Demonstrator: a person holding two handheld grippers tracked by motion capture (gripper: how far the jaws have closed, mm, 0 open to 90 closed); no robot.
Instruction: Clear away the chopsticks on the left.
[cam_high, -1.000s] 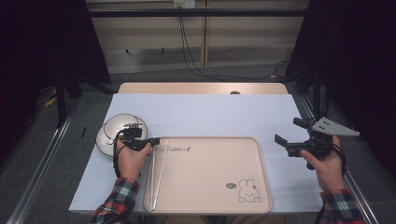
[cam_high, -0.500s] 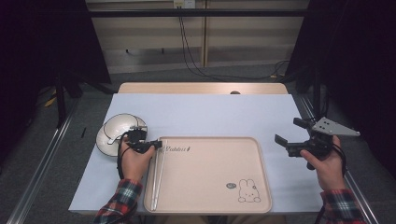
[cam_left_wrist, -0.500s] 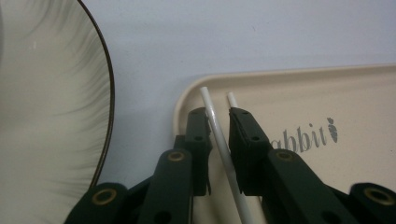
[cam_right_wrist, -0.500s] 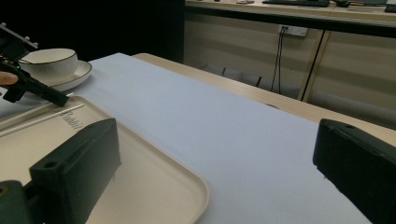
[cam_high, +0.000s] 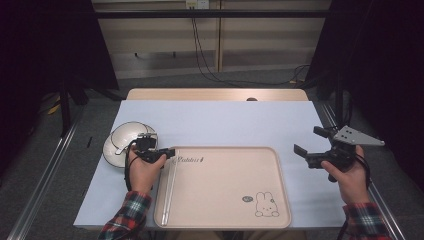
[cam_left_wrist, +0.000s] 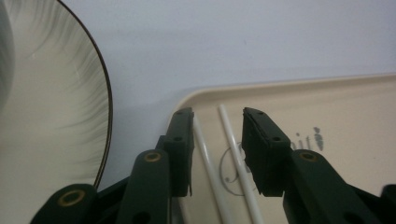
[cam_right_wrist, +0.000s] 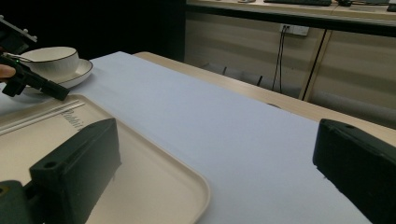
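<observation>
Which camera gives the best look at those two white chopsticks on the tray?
The left gripper view: the chopsticks lie close up between that gripper's open jaws, on the tray. The high view shows them as thin lines along the tray's left edge. The right gripper view shows them far off and faint.

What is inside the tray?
Two white chopsticks lie along the left side of the tray, between the left gripper jaws. Their near ends are hidden behind that gripper.

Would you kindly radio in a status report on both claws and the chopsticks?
Left claw just opening, chopsticks loose between its jaws, lying on tray. Right claw open, empty, right of tray. Bowl and plate close behind left claw.
</observation>
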